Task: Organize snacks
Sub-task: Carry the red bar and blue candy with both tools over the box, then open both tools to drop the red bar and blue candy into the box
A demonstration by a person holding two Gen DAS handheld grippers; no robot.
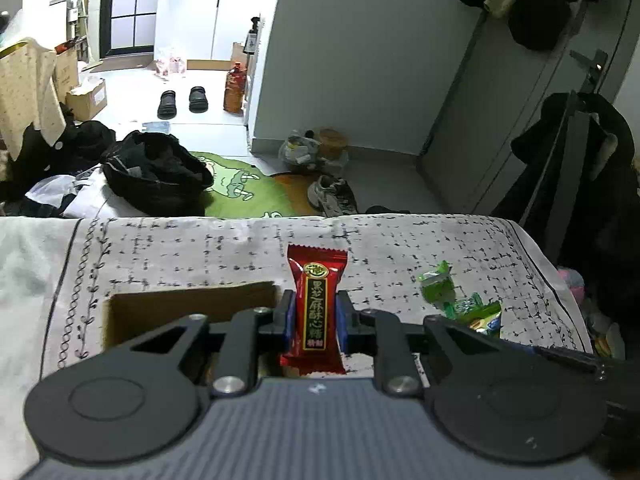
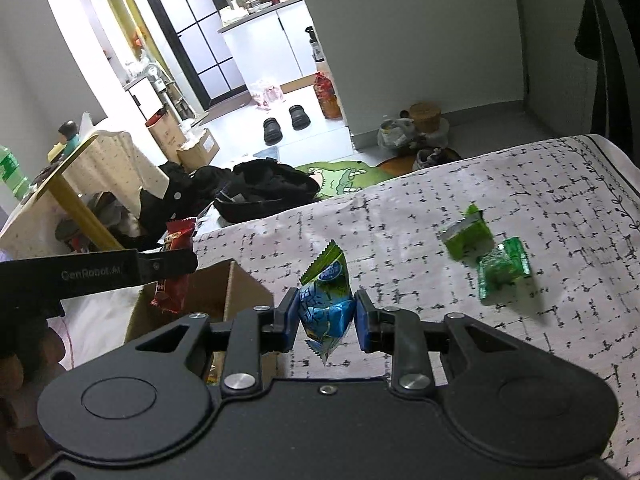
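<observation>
Snacks we count: four. One cardboard box (image 2: 236, 292) at left; left gripper (image 1: 313, 317) jaws clamped on glossy red candy (image 1: 314, 308) beside it; right gripper (image 2: 326, 317) jaws clamped on crinkly blue-green packet (image 2: 326, 304); two green packets (image 2: 486, 254) on patterned cloth (image 2: 400, 216).

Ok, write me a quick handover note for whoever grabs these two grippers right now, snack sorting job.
Left gripper: shut on a red candy, held upright just right of the cardboard box.
Right gripper: shut on a blue and green candy, held above the patterned cloth, right of the box.
On the cloth: two green candies lie loose side by side to the right.
Done: both held candies are picked up. Something seems to lie in the box already, but it is hard to make out.
Left: probably drop both candies into the box, then fetch the two green ones.
</observation>
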